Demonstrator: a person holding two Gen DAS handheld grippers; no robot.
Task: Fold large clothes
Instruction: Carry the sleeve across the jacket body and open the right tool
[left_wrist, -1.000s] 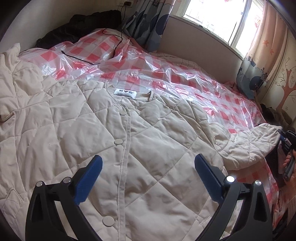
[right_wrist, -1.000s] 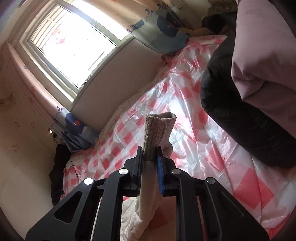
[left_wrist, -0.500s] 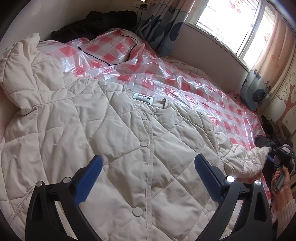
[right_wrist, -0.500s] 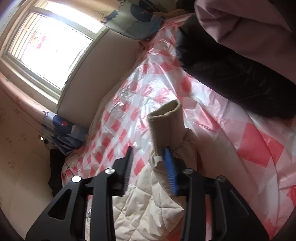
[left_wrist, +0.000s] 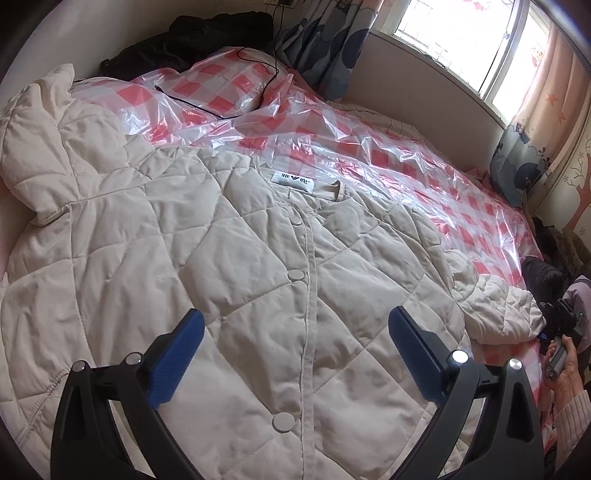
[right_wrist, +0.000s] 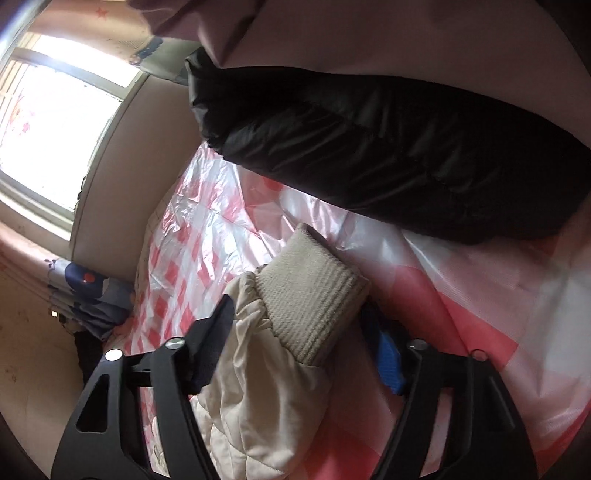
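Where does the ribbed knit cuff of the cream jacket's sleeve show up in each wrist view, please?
Left wrist: not distinguishable; only the bunched sleeve end shows, far right.
Right wrist: ribbed cuff at centre, between the right hand-held gripper fingers, whose jaws are closing.
Shared landmark: red-checked plastic sheet.

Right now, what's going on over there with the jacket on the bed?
A person is working a cream quilted jacket spread front-up and buttoned on the checked plastic sheet covering the bed. The left gripper hovers wide open above the jacket's lower front, holding nothing. The right gripper is at the sleeve's ribbed cuff, which lies on the sheet between its fingers; the jaws are closing and don't appear to press on it. No fold shows yet.
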